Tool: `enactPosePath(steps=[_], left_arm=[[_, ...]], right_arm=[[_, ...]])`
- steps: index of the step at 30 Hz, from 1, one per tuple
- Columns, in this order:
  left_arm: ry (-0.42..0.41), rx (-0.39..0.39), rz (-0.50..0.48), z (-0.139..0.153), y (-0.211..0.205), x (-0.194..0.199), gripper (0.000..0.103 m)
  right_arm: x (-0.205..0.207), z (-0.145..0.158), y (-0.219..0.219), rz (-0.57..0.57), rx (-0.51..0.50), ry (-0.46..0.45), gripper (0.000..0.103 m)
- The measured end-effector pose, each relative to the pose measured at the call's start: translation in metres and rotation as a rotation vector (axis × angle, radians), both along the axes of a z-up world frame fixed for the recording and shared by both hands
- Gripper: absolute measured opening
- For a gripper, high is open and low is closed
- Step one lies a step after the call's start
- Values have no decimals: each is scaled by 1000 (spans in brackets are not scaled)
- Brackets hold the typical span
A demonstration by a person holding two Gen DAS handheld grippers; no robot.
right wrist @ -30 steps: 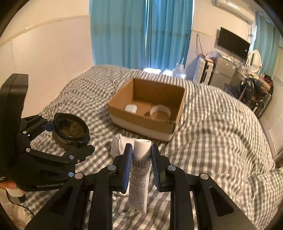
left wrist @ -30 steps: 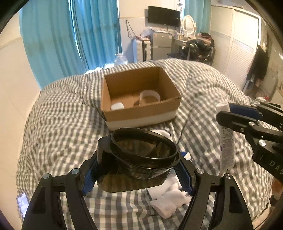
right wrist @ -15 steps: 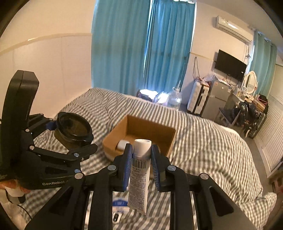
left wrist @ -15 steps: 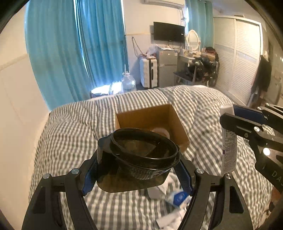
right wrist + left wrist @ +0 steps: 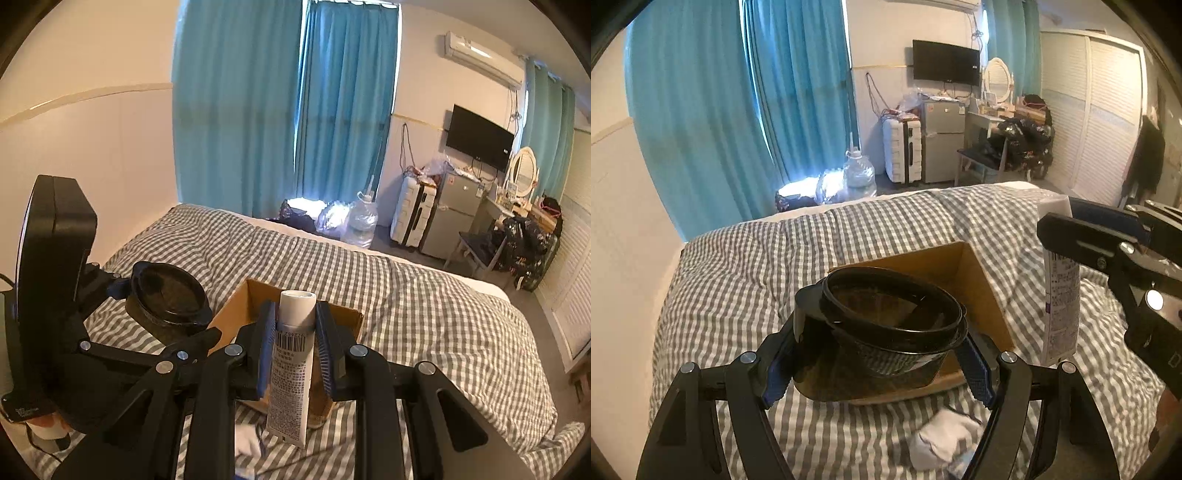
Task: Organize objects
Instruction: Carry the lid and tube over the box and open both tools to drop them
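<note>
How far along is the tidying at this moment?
Midway. In hand: the left gripper holds a dark container, the right gripper a white tube, both above the cardboard box. Left: boxing both, plus the white cloth on the bed; box contents are hidden.

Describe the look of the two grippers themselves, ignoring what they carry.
Both are matte black plastic with forked arms and silver bolts at the joints. The left gripper has blue ribbed pads inside its fingers; the right gripper has the same blue pads. The left one's body bears small white lettering, a tall black block and a thin black cable.
</note>
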State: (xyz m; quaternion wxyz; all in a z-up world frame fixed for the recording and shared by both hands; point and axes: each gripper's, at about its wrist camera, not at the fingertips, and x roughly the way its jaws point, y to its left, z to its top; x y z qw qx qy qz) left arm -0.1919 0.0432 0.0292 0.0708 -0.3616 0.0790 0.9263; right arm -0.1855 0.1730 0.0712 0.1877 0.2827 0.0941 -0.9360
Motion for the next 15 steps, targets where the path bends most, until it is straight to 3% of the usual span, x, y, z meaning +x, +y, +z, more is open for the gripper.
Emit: enactPosePath(steps=[7, 15], left_arm=[[-54, 32, 22, -36, -5, -47, 78], [-101, -12, -2, -77, 4, -77, 78]], right_arm=[[-68, -27, -7, -1, 2, -61, 21], [-108, -85, -11, -8, 14, -135, 21]])
